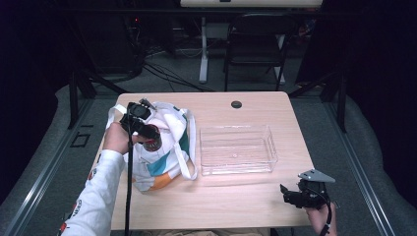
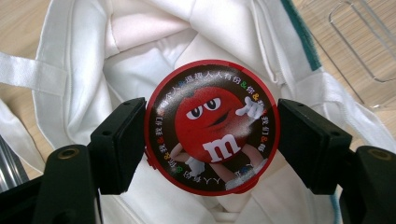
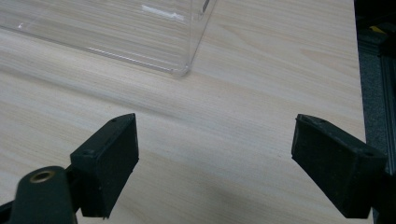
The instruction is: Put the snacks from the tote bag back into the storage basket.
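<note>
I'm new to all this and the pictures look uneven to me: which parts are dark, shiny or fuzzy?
High view: the table is lit, the room around it nearly black. Left gripper view: the red candy tin is sharp, with faint glare on its lid. Right gripper view: the clear tray catches a bright glint, and the near jaws look soft.

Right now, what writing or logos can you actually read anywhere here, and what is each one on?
"m": white letter on the red cartoon candy figure on the round red-rimmed lid, clamped in the left claw.
Ring of Chinese characters with "&" signs around that lid: too small to read reliably.
Print on the person's white sleeve: blurred.
</note>
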Available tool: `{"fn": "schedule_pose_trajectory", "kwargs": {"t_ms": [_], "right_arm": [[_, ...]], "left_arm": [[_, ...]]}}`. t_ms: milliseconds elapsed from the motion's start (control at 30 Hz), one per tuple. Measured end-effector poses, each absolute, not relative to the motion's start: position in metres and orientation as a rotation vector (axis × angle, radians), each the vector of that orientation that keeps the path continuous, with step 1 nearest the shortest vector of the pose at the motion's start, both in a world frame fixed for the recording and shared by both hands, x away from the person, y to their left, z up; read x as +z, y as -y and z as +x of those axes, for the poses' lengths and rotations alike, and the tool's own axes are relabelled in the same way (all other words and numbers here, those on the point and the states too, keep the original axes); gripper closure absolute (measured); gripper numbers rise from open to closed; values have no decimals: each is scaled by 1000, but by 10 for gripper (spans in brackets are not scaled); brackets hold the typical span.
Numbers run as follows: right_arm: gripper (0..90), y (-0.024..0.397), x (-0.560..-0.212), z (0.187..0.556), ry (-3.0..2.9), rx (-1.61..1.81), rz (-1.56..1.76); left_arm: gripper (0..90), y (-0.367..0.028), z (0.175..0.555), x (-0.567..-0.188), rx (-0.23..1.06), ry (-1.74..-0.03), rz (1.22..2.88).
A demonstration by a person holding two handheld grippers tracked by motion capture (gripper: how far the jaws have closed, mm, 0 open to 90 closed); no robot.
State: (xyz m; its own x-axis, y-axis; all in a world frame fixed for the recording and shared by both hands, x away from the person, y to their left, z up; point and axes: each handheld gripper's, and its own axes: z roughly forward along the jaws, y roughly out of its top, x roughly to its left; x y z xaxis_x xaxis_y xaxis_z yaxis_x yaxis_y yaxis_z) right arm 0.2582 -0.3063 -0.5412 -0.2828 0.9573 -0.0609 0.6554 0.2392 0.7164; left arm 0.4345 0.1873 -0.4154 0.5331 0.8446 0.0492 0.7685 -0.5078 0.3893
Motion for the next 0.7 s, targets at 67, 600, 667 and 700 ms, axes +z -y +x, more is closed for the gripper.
{"fn": "schedule_pose_trajectory", "kwargs": {"t_ms": [67,600,667,700], "right_arm": [[144,306,-541,258,-2021,802,1471],[144,307,-541,257,-2014,808,1472],[144,307,-542,257,-2016,807,1471],[144,307,-542,257,-2016,809,1470]], "left_arm": [[273,-185,434,-412,335,-1326,2456],[273,-165,432,-386,359,-1261,2473],[272,-162,432,-384,364,-1251,2478],[273,-161,432,-382,361,-1247,2480]]}}
